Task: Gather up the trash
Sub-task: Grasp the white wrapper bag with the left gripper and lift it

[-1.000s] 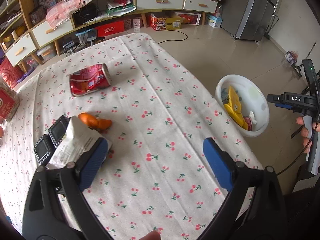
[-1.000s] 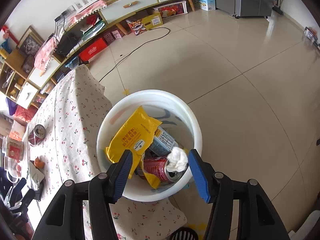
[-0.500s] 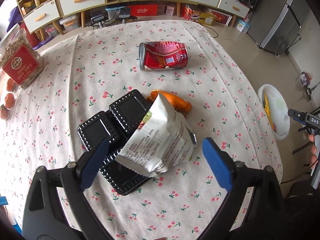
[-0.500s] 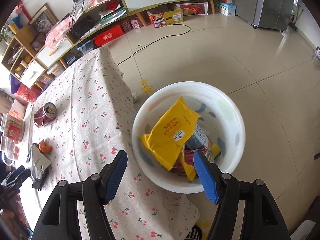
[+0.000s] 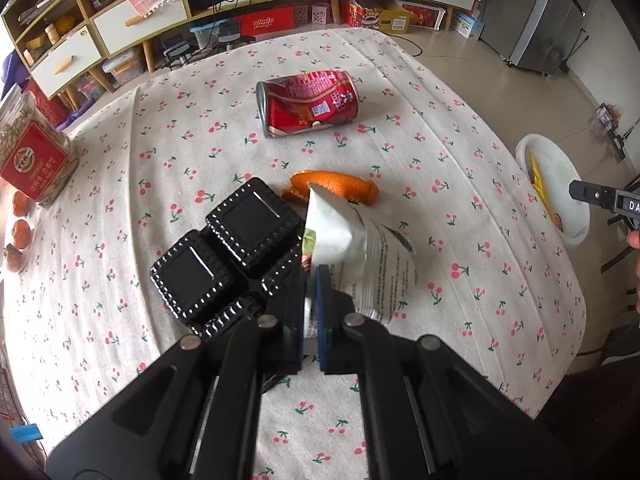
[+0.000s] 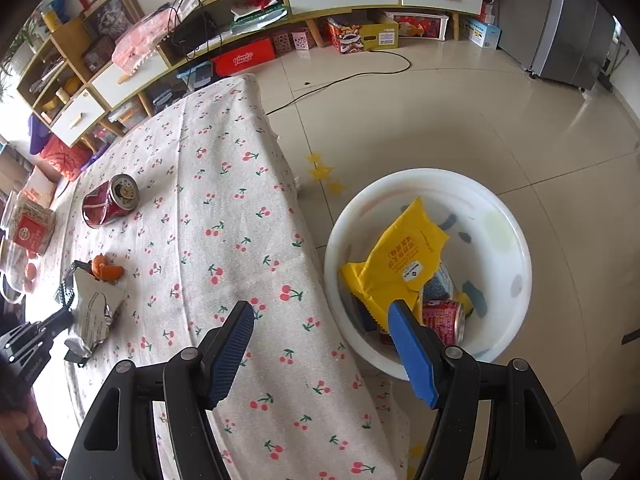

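My left gripper is shut on a silver snack wrapper, which lies on the cherry-print table against a black plastic tray. An orange peel lies just beyond the wrapper. A crushed red can lies on its side farther back. The wrapper, peel and can also show in the right wrist view. My right gripper is open and empty, above the table's edge beside the white trash basin, which holds a yellow bag and cans.
A jar with a red label and small oranges stand at the table's left edge. The basin sits on the floor right of the table. Shelves and drawers line the far wall.
My left gripper has moved forward and closed on the snack wrapper. My right gripper has drifted left from over the basin toward the table edge, staying open.
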